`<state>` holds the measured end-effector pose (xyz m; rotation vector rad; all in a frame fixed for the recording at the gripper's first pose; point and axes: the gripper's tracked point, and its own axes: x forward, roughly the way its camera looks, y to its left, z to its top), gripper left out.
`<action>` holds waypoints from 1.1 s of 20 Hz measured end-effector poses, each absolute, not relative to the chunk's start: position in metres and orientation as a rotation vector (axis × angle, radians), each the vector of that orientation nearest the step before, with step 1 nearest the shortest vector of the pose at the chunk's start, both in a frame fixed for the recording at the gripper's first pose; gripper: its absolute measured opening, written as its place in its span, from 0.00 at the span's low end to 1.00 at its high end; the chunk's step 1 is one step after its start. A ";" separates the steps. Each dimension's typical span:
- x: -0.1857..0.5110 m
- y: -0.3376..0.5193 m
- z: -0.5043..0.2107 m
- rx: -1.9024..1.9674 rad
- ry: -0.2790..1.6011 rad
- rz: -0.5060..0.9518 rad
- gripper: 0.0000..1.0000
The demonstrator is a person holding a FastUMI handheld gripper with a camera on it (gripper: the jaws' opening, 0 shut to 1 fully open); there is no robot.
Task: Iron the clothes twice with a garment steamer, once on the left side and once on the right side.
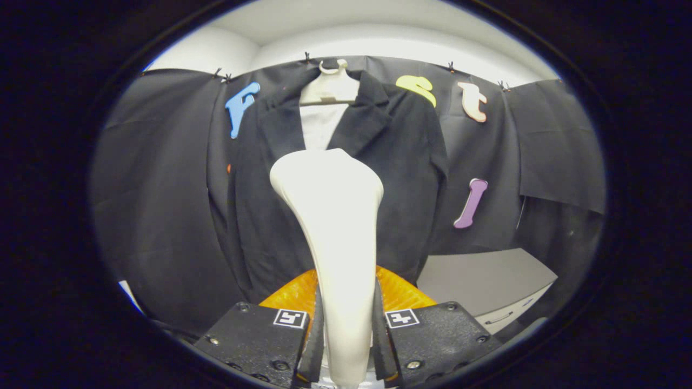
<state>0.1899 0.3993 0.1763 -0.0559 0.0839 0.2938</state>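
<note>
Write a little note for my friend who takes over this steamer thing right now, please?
Gripper: shut on the white garment steamer, both fingers pressing its handle, head pointing up ahead of the fingers.
Black jacket hangs on a white hanger beyond the steamer, over a white shirt. The steamer head sits in front of the jacket's middle; contact cannot be told.
A grey cabinet stands below the jacket, to one side.
Done: steamer picked up.
Left: as far as this view shows, a pass down each side.

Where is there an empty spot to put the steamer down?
The grey cabinet top, right of the jacket and below the wall cloth, looks bare. It is crowded straight ahead: the fingers are shut on the steamer, whose head sits before the jacket on its hanger.
</note>
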 end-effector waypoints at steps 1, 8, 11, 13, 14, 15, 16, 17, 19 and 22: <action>0.191 0.408 0.193 -0.049 0.063 0.298 0.40; 0.189 0.468 0.285 -0.022 -0.047 0.321 0.40; 0.195 0.499 0.314 -0.041 -0.081 0.313 0.40; 0.198 0.519 0.327 -0.055 -0.090 0.302 0.39; 0.199 0.527 0.332 -0.065 -0.099 0.295 0.39; 0.199 0.535 0.337 -0.079 -0.106 0.286 0.40; 0.200 0.543 0.344 -0.094 -0.128 0.278 0.40; 0.202 0.550 0.349 -0.103 -0.139 0.266 0.40; 0.207 0.565 0.344 -0.111 -0.111 0.274 0.40; 0.219 0.574 0.345 -0.119 -0.094 0.250 0.40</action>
